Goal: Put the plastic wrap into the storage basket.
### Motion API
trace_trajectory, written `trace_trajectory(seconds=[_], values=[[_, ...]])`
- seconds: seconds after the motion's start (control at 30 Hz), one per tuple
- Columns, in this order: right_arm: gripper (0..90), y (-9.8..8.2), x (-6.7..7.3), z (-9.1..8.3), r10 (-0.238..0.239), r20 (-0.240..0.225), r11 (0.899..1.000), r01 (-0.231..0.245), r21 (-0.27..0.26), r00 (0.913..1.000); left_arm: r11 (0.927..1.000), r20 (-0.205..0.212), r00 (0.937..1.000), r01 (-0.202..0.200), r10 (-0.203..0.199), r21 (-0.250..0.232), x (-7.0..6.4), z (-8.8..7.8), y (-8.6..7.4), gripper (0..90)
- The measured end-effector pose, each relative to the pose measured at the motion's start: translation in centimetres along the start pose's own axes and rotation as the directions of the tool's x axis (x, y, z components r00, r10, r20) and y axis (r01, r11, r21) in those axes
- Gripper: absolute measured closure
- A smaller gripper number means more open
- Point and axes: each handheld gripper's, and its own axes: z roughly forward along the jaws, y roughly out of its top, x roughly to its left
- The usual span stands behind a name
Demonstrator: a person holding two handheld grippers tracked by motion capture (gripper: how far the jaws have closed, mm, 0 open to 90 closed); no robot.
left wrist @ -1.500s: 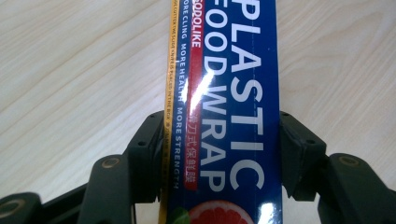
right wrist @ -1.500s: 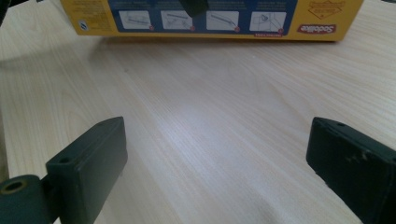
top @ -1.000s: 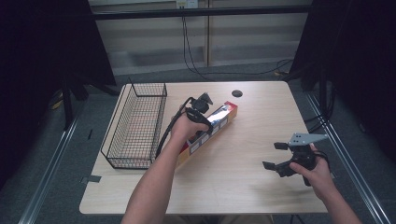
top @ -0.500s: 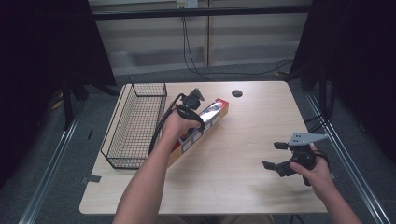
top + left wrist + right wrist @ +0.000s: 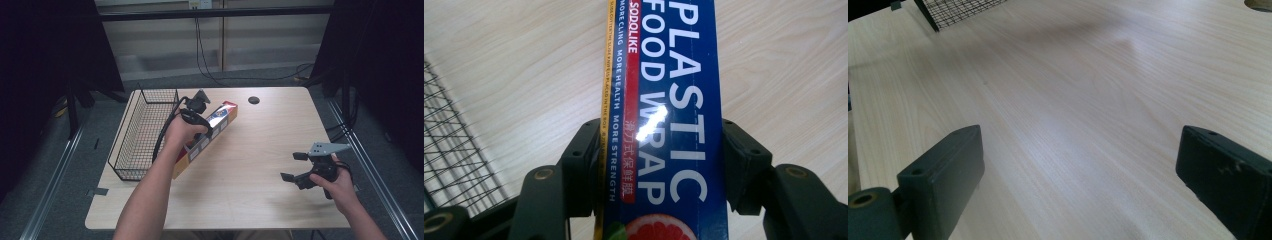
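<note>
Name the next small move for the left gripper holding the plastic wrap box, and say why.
Probably carry it sideways over the wire basket: the left gripper is clamped on the plastic wrap box, which is held beside the basket's rim, not yet above it.

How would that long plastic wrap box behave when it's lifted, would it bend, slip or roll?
The plastic wrap box probably stays stiff: it runs straight though the left gripper clamps it at one spot. Its glossy face shows glare, so it might slip a little between the jaws. Flat sides suggest it won't roll on the table, and one hand carrying it hints it's fairly light.
</note>
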Motion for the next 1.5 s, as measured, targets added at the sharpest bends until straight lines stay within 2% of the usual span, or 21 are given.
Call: trace_trajectory(seconds=[0.37,0.5,0.6,1.17,1.23,1.33,1.37,1.4,1.5], values=[[5.1,0.0,0.0,0.0,-0.001,-0.002,1.000,0.001,0.000,1.0000,0.9990,-0.003,0.9993,0.036,-0.036,-0.027,0.7,-1.4,-0.5,43.1],[5.1,0.0,0.1,0.1,-0.003,-0.002,1.000,0.003,0.002,1.0000,0.9986,-0.008,0.9989,0.047,-0.047,-0.024,1.1,-1.8,-0.8,43.1],[5.1,0.0,0.1,0.1,-0.004,-0.002,1.000,0.004,0.002,1.0000,0.9971,-0.013,0.9974,0.071,-0.071,-0.027,1.5,-2.3,-1.0,43.1],[5.1,0.1,0.1,0.1,-0.001,-0.003,1.000,0.001,-0.003,1.0000,0.9956,-0.034,0.9955,0.087,-0.088,-0.035,2.4,-3.8,-1.7,43.1],[5.1,0.1,0.1,0.1,-0.001,-0.002,1.000,0.001,-0.001,1.0000,0.9940,-0.031,0.9941,0.103,-0.104,-0.039,2.6,-4.0,-1.9,43.1],[5.1,0.2,0.2,0.1,0.000,-0.003,1.000,0.000,-0.002,1.0000,0.9942,-0.034,0.9939,0.104,-0.105,-0.029,2.8,-4.3,-2.1,43.1],[5.1,0.2,0.2,0.1,-0.001,-0.002,1.000,0.001,-0.003,1.0000,0.9928,-0.038,0.9929,0.111,-0.113,-0.044,2.9,-4.2,-2.1,43.1],[5.1,0.2,0.2,0.1,-0.001,-0.003,1.000,0.001,-0.003,1.0000,0.9936,-0.040,0.9934,0.106,-0.108,-0.040,3.1,-4.4,-2.2,43.1],[5.1,0.1,0.1,0.1,-0.001,-0.003,1.000,0.001,-0.002,1.0000,0.9916,-0.046,0.9912,0.122,-0.124,-0.043,3.4,-4.6,-2.5,43.1]])
